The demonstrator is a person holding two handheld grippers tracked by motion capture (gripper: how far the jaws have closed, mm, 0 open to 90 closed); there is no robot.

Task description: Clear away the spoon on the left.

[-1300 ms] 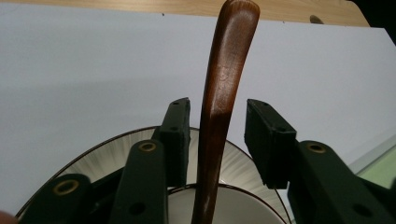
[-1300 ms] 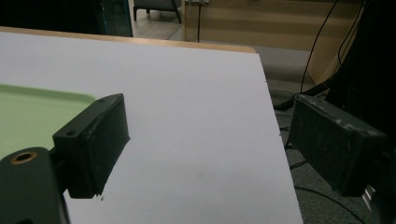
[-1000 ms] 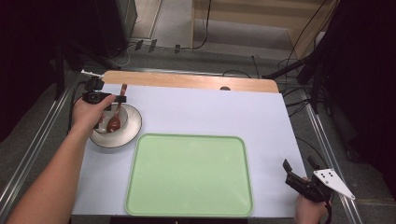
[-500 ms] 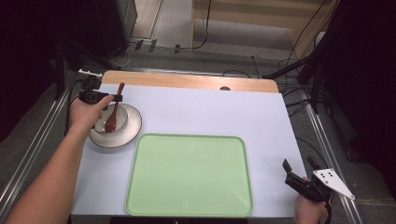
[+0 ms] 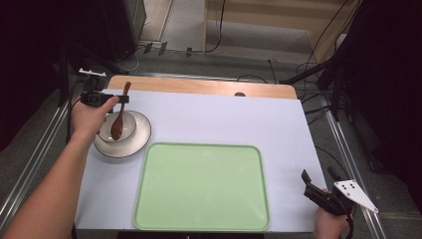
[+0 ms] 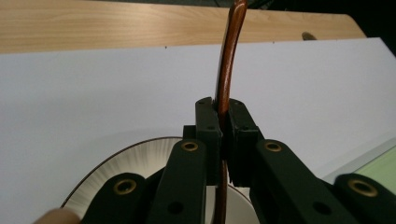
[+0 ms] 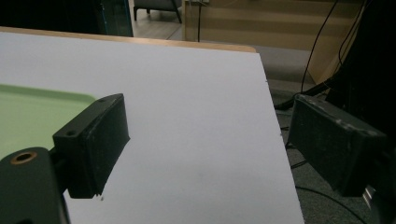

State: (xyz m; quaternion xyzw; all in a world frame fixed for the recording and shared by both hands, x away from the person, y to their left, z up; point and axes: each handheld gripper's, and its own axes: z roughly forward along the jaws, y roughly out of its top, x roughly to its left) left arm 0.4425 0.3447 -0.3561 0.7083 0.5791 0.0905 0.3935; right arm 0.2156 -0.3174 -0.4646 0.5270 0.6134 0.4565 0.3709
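A person sits at a white-covered bench (image 5: 209,119) with a two-jaw tool in each hand. The left gripper (image 5: 121,99), at the far left of the bench, has its black jaws pressed shut on the handle of a dark reddish-brown wooden spoon (image 5: 119,117). In the left gripper view the slim, slightly curved spoon handle (image 6: 227,74) rises straight up between the jaws, clamped about midway along its length.

From the high view, the spoon's long axis runs from the far side of the bench toward the person, tilted steeply, with the handle tip up and away and its rounded scoop hanging low over a small white ceramic bowl (image 5: 130,132). That bowl sits on a wider white saucer with a dark rim (image 5: 140,144). Whether the scoop touches the bowl's inside or hangs just clear of it is hard to judge from this angle.

A large pale green rectangular tray (image 5: 201,186) lies just beside the saucer, toward the person and to the right. Any carry to the tray would fall to the left hand, which holds the spoon right beside it.

The right gripper (image 5: 318,186) rests at the bench's near right corner, well apart from the spoon, its jaws spread wide with nothing between them.
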